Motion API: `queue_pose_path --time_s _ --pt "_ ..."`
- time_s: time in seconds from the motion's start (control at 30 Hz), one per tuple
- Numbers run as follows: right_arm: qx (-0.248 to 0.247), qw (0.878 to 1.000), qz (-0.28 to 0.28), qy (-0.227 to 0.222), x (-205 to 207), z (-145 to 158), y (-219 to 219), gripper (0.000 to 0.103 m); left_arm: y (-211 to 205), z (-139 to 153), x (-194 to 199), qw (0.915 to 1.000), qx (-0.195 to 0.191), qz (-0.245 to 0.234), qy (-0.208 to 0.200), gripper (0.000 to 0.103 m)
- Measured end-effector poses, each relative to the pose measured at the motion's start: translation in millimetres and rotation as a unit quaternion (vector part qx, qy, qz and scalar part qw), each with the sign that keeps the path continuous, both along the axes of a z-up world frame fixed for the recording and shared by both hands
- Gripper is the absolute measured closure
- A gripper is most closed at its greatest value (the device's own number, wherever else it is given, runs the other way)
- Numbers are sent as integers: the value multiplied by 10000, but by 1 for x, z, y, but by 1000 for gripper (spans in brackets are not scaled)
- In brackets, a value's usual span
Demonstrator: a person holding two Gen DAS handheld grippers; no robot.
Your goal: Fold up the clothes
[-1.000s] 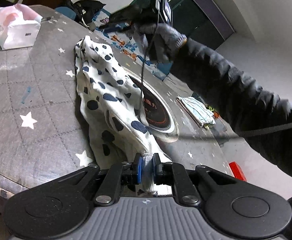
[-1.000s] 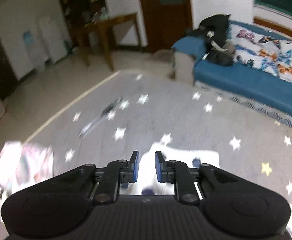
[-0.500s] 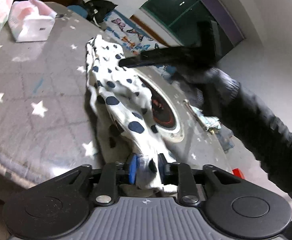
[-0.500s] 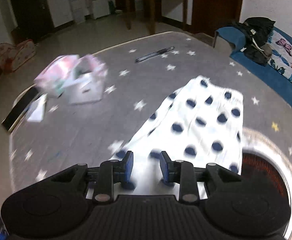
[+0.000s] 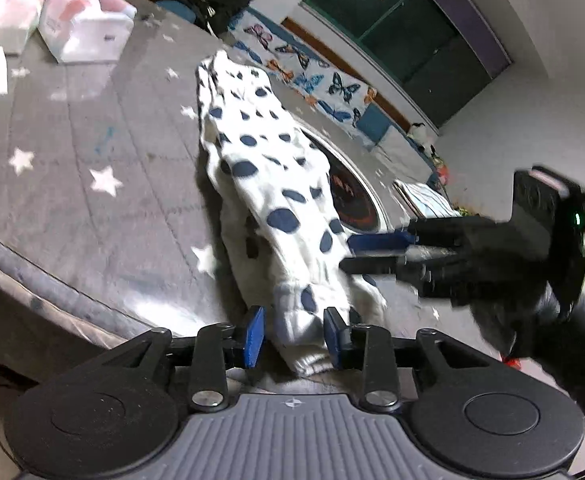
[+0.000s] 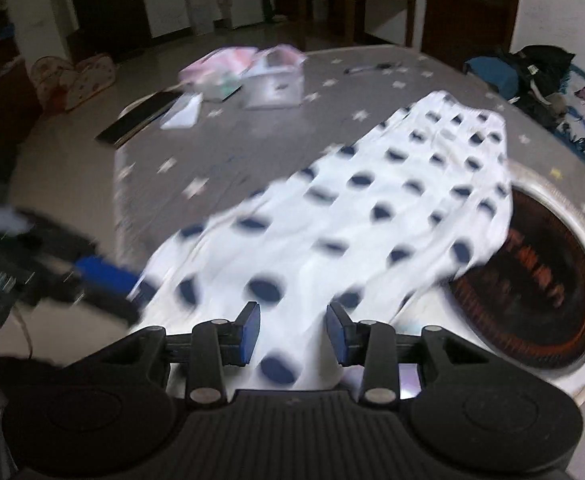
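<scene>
A soft, matt white cloth with dark blue spots is seen, its hem ribbed and gathered. The desk is covered by a quilted grey fabric printed with white stars, dull in finish. A round inset with a glossy dark face and a shiny metal rim is set into it. The left tongs are made of matt black plastic with smooth blue pads and bright metal rivets.
</scene>
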State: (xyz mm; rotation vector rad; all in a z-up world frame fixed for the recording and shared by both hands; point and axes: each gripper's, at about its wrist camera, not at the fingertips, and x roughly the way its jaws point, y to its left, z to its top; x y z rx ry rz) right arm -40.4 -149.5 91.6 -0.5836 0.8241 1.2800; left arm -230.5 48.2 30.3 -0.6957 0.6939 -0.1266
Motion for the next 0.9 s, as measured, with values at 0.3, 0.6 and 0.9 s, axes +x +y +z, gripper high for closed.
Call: queue_pose_path --time_s 0.3,0.6,0.9 --pt "-112 9993 -87 -338 -17 -8 -30 66 -15 11 -2 9986 296 -384 -188 73" --pt "322 9982 -34 -499 -27 14 -38 64 -19 17 6 9961 -193 -759 -409 82" --pt "513 9979 291 -256 -37 0 -16 64 -13 16 -10 9941 496 -935 -241 82"
